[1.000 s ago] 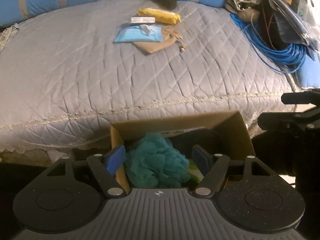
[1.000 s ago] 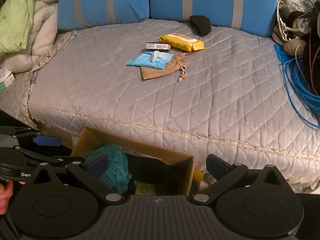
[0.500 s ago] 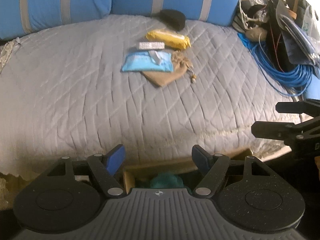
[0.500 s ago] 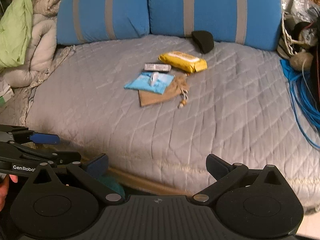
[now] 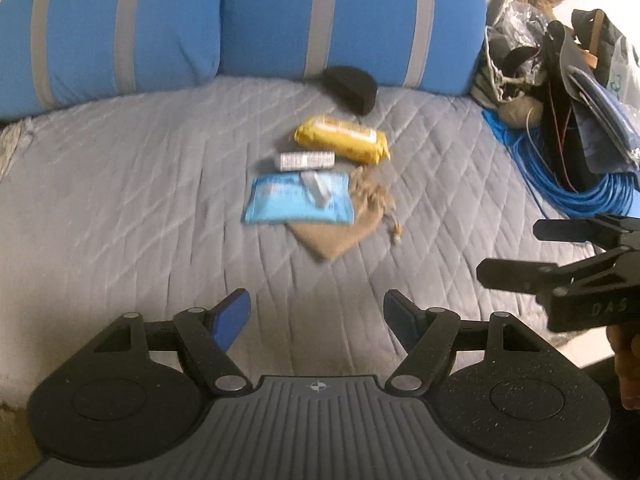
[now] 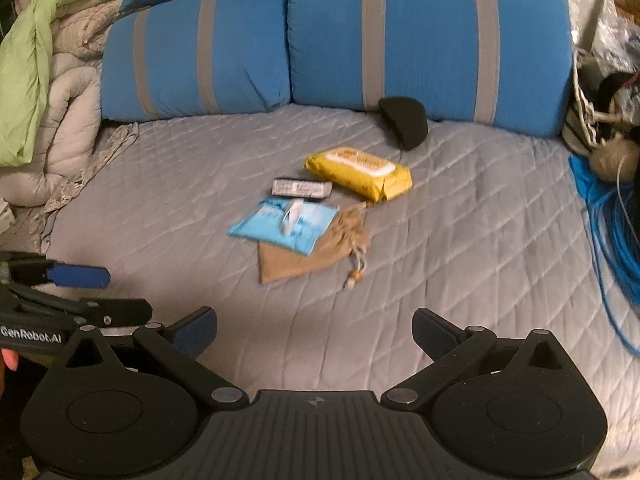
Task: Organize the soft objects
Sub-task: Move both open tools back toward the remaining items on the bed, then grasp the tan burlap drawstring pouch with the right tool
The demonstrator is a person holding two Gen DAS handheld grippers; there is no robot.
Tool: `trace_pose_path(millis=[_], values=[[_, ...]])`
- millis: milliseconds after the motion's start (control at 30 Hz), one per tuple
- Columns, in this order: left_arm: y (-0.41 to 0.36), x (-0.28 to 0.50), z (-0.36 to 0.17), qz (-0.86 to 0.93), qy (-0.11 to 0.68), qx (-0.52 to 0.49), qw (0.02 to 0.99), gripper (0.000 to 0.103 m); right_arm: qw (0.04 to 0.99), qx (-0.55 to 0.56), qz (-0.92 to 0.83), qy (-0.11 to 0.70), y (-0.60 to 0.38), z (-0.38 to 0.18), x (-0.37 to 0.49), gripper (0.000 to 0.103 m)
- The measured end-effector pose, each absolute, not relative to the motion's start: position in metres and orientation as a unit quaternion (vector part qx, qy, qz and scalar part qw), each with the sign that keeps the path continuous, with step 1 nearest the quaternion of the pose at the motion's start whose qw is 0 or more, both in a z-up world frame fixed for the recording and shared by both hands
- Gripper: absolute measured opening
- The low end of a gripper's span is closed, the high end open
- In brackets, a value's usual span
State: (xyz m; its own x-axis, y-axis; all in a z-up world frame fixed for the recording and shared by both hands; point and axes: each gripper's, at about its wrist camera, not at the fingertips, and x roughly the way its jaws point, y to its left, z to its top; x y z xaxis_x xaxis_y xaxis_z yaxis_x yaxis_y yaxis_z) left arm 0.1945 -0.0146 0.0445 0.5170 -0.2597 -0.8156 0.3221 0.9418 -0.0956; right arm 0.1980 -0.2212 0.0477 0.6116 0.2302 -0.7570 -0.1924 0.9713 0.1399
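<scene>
Box gone from view, blue pack [image 5: 298, 199] flat, crinkled

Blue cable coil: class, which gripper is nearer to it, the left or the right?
Right. The right gripper hovers just below and left of the blue cable coil; the left gripper is farther away on the same side.
</scene>
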Motion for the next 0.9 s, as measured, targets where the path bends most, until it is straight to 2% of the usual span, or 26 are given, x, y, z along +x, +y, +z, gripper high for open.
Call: trace_pose_path(millis=[433,533,733,900], values=[[-0.005,0.216,0.021,-0.166,0.443,0.014,0.881,0.073,0.909,-0.017,0.15,0.389,-0.229,0.017,0.232,0.102],[0.0,0.219,0.019,-0.155,0.45,0.0,0.88,0.073,0.901,-0.024,0.154,0.405,-0.229,0.005,0.244,0.09],[0.001,0.221,0.023,-0.157,0.445,-0.012,0.881,0.073,0.896,-0.02,0.169,0.411,-0.229,-0.011,0.266,0.084],[-0.001,0.222,0.023,-0.163,0.448,-0.006,0.879,0.073,0.891,0.01,0.161,0.425,-0.236,-0.024,0.288,0.071]])
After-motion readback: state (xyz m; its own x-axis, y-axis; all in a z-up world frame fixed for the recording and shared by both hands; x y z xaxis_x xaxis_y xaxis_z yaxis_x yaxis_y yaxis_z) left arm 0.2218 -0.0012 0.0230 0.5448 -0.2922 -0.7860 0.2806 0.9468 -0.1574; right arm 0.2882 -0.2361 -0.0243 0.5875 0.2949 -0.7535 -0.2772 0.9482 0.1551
